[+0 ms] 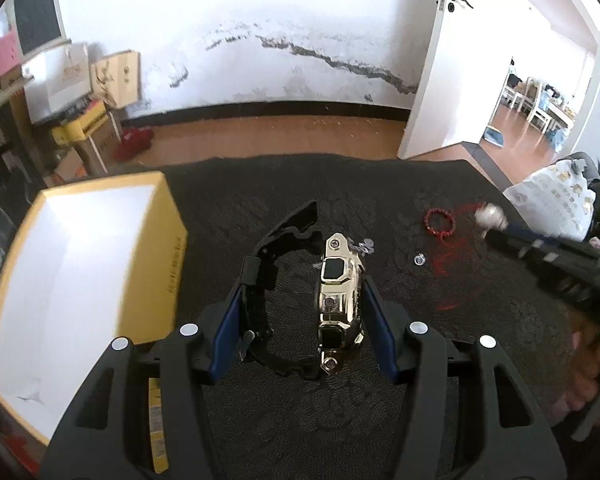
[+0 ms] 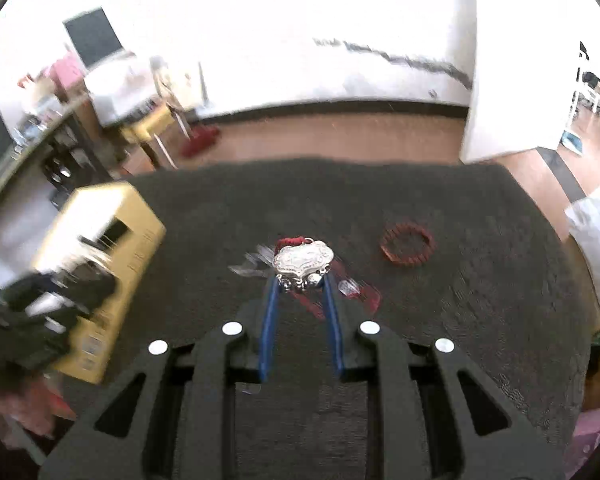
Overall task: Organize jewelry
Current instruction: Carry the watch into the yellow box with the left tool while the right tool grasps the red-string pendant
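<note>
**A:** Gold-toned, that watch — what has hold of it?

**B:** The left gripper. Its blue pads sit at a moderate spread, closed against the watch: the case touches the right-hand pad, the black strap loops over to the left-hand one. The case stands on edge, its long axis running straight ahead along the fingers, and the strap's free tail points ahead and a little left.

**A:** Room around it?

**B:** To the left of the fingers, close by, stands an open yellow box with a white inside; its near wall is just beside the left finger. Ahead and to the right lies open dark cloth up to the far edge, with a red bead bracelet and a small silver piece lying apart on it.

**A:** And the other tool?

**B:** The right gripper is narrowed onto a silver lock pendant, pinched at its lower edge between the fingertips. The pendant's long axis runs crosswise to the fingers, and a red cord shows at its top. The bracelet lies ahead to the right, well clear; the yellow box is off to the left, blurred. Whether the pendant is touching the cloth I cannot tell.
</note>
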